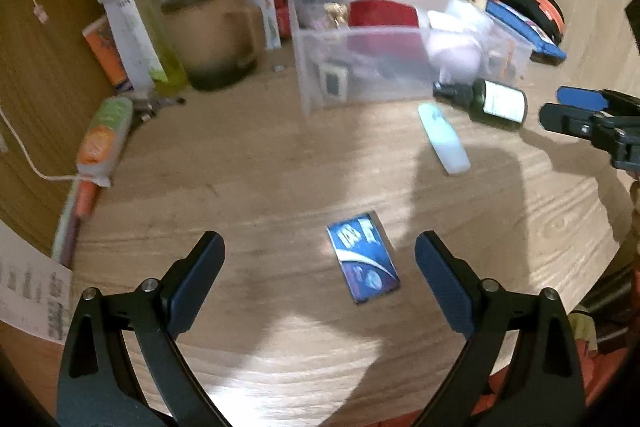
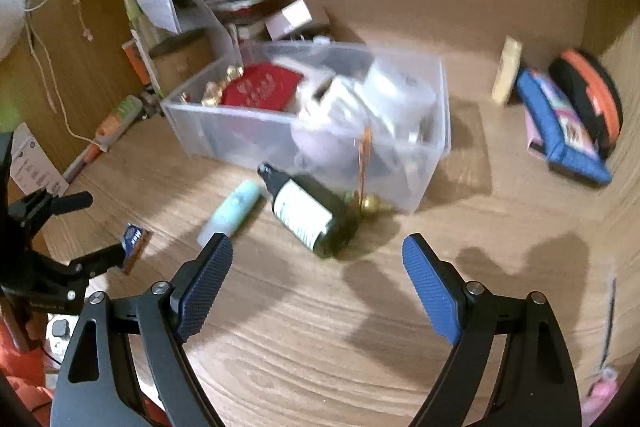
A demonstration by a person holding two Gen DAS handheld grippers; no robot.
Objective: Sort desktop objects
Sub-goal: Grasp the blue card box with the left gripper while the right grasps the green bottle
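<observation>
1. our left gripper (image 1: 320, 259) hangs spread wide and empty over the blue card (image 1: 363, 257) lying flat on the desk (image 1: 280, 167).
2. our right gripper (image 2: 318, 267) is released, empty, near the dark bottle (image 2: 316, 215) beside the clear bin (image 2: 240, 131).

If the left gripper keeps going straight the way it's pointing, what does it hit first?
Most likely the small blue printed card lying flat on the wooden desk. It sits just ahead, between the open fingers of the left gripper, nearer the right one. Depth is unclear, so it may meet bare desk first.
</observation>
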